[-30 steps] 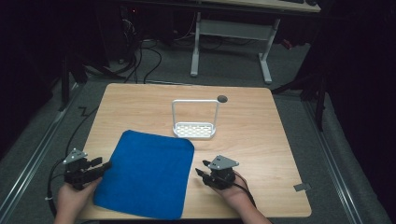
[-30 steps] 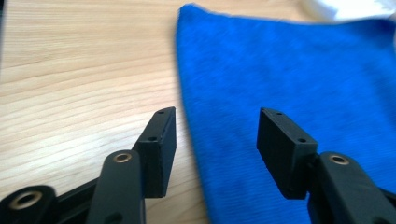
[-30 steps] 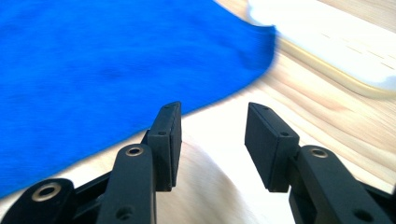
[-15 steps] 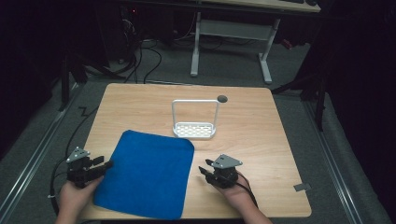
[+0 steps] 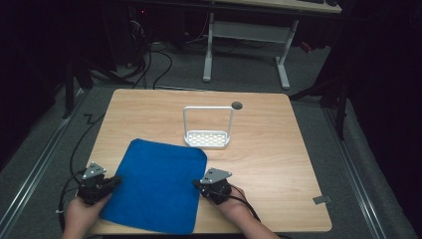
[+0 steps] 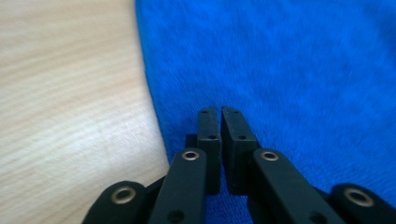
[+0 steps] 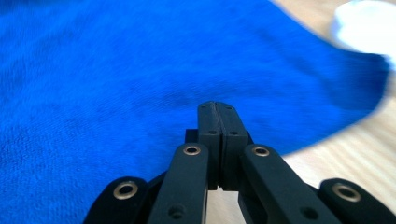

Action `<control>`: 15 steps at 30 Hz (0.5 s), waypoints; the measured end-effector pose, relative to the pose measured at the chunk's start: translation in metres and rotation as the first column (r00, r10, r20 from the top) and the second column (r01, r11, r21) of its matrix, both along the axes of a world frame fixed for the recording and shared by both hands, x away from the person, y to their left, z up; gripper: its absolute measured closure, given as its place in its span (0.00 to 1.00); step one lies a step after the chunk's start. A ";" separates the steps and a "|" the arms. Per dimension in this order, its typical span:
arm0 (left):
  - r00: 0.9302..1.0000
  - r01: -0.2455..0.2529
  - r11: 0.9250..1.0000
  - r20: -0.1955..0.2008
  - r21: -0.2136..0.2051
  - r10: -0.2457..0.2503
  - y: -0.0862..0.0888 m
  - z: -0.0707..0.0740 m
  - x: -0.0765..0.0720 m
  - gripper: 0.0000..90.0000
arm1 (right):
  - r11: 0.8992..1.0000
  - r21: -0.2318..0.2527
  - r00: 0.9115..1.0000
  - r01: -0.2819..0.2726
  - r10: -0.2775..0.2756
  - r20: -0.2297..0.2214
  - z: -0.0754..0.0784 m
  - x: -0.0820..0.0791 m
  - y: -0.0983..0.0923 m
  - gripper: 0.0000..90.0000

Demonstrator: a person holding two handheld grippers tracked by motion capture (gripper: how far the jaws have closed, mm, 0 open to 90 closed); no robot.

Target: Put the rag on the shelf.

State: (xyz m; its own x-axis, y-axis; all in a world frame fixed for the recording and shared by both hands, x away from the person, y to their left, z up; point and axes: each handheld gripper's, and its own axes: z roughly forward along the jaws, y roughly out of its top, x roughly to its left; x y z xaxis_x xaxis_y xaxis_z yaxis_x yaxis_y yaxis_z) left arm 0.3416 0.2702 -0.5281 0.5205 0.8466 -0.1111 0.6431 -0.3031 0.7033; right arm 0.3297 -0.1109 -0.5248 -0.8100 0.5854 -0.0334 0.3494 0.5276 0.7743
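Blue cloth (image 5: 155, 186) lies flat between both tongs — left gripper (image 5: 113, 181) and right gripper (image 5: 198, 184) have just closed, each nipping its near side edge. Soft, light, limp — likely to sag; edge grips suit. White rack (image 5: 208, 127) stands beyond.

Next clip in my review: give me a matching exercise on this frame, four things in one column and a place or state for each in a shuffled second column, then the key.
Things:
1. blue cloth
2. white rack
3. left gripper
4. right gripper

Places or states:
A. stands upright near the table's middle, beyond the cloth
B. jaws fully together, at the cloth's right edge
C. lies flat on the near part of the wooden table
D. jaws nearly together with a thin gap, at the cloth's left edge

Pairs: 1-C, 2-A, 3-D, 4-B
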 end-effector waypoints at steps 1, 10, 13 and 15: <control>1.000 0.000 1.000 0.000 0.000 0.000 0.000 0.000 0.000 0.98 | 1.000 0.000 1.000 0.000 0.000 0.000 0.000 0.000 0.000 1.00; 1.000 -0.002 0.999 0.007 -0.040 0.002 0.004 -0.003 -0.001 0.99 | 0.999 -0.043 0.999 0.002 -0.004 -0.044 -0.007 0.003 0.003 1.00; 1.000 0.000 0.999 0.008 -0.039 0.000 0.003 -0.003 -0.001 1.00 | 0.999 -0.044 0.999 0.004 -0.006 -0.048 -0.007 0.003 0.001 1.00; 1.000 0.010 0.999 0.002 -0.052 -0.010 0.003 -0.004 -0.002 1.00 | 0.999 -0.043 0.999 0.006 -0.008 -0.050 -0.007 0.003 -0.002 1.00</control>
